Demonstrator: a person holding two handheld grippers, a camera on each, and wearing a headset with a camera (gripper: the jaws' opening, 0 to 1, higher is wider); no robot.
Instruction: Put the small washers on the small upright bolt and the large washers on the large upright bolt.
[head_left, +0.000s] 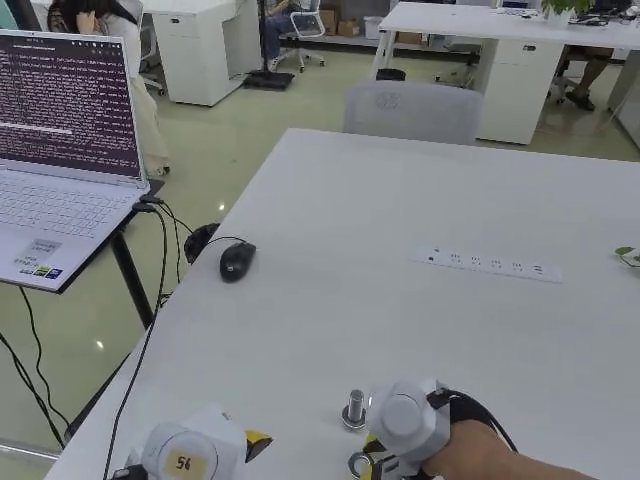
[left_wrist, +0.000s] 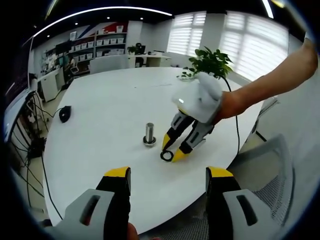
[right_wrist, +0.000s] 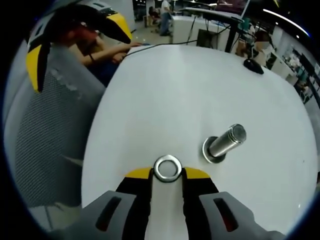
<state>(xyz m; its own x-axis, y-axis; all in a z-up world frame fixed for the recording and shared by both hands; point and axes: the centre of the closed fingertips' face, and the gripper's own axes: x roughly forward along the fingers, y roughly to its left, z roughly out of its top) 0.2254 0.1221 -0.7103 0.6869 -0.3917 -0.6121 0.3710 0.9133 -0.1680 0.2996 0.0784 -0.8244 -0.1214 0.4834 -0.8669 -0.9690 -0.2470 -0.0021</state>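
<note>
Right claw (right_wrist: 167, 179) pinching one washer (right_wrist: 167, 158), one upright bolt (right_wrist: 225, 142) beside

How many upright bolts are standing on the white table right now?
1. The bolt stands on the table just beside the right claw, which grips a washer. Another may be hidden behind the grippers or out of frame.

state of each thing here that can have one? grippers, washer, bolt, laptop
left gripper: open, nothing between its jaws
right gripper: shut on the washer
washer: pinched by its edge, not yet on the bolt
bolt: standing upright on the table
laptop: lid open, screen lit with text
</note>
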